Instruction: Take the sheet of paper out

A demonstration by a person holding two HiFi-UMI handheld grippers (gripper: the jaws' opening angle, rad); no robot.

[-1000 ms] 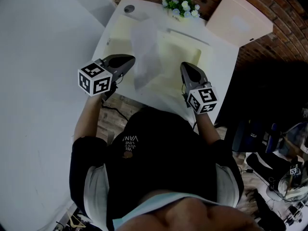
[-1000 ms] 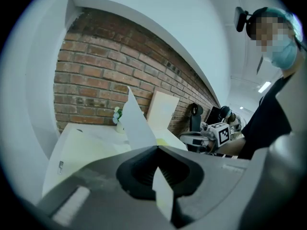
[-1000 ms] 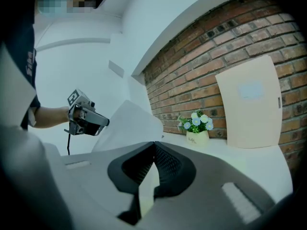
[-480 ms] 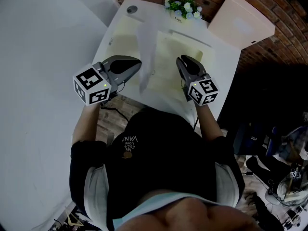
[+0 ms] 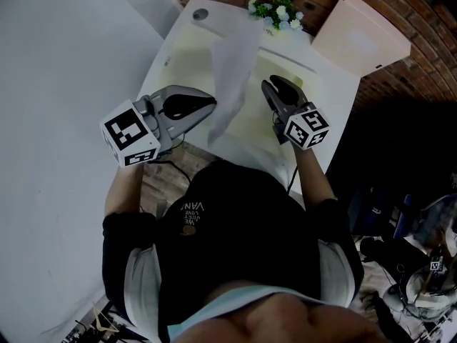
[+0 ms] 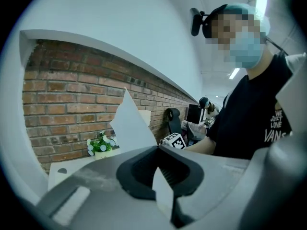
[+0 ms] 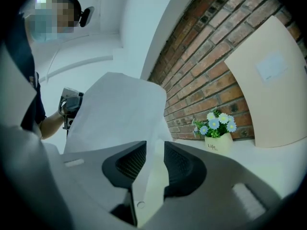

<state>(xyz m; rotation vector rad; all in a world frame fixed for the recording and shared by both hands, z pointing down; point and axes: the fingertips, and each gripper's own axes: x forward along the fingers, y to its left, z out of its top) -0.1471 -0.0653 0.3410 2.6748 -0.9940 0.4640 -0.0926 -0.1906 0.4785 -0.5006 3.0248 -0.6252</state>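
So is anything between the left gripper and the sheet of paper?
Nothing visible. The left gripper is shut on the sheet of paper, held up above the table. The right gripper has its jaws opening around a pale edge, not pressing it.

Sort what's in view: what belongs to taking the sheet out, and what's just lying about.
Job in hand: sheet of paper; left gripper, shut on it; right gripper, fingers opening with the paper between them.
Lying about: flower pot; beige box; white table.
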